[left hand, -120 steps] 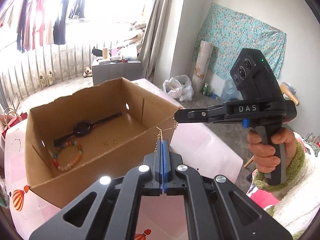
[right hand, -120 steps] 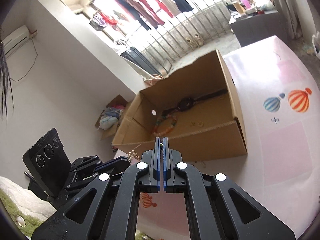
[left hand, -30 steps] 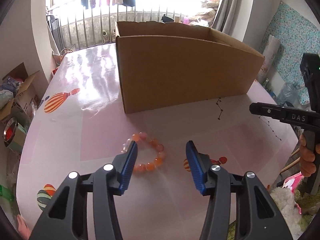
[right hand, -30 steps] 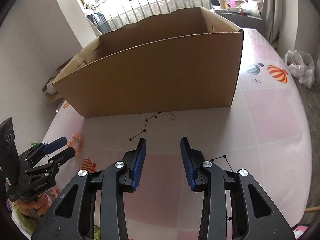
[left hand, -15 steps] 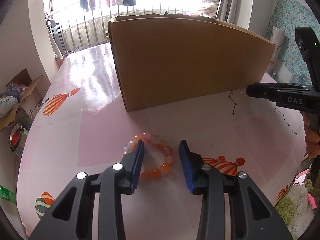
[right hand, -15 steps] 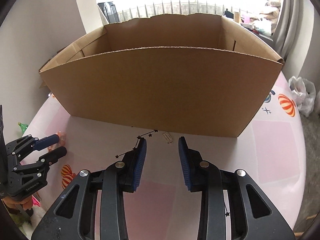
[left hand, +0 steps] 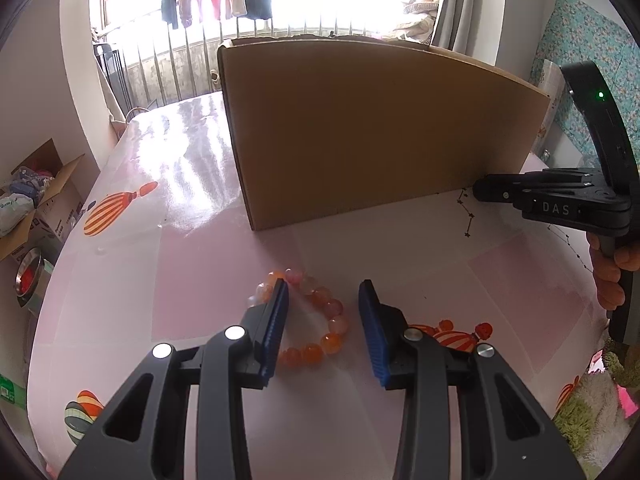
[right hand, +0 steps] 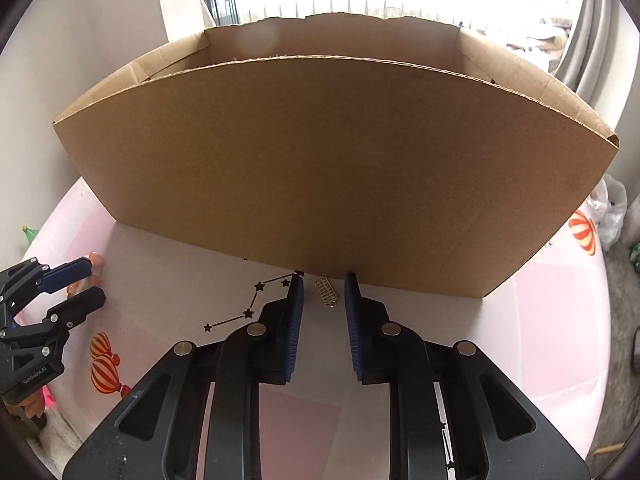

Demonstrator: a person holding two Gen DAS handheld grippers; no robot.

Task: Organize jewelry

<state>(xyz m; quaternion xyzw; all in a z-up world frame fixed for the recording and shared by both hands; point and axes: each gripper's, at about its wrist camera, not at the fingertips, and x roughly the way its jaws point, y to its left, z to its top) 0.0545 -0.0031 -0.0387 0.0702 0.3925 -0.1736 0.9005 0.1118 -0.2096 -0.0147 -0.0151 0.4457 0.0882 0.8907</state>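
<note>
A bracelet of orange and pink beads (left hand: 338, 325) lies on the pink tablecloth. My left gripper (left hand: 324, 292) is lowered over it, open, with the ring's right side between the blue pads and the left finger covering its left side. A small pale metal jewelry piece (right hand: 326, 291) lies on the cloth at the foot of the cardboard box (right hand: 320, 160). My right gripper (right hand: 324, 282) straddles that piece. Its jaws are closing and the pads stand apart from it. From the right wrist, the left gripper (right hand: 82, 285) appears at the far left, beads (right hand: 96, 264) beside it.
The tall box (left hand: 380, 128) fills the far side of the table; its inside is hidden. The right gripper (left hand: 480, 193) reaches in from the right, held by a hand. On the floor are a cluttered carton (left hand: 36, 200) to the left and a white bag (right hand: 612, 216) to the right.
Both grippers came down from the box to the cloth. The left one narrowed and settled over the bracelet. The right one moved up to the box wall and narrowed around the small metal piece.
</note>
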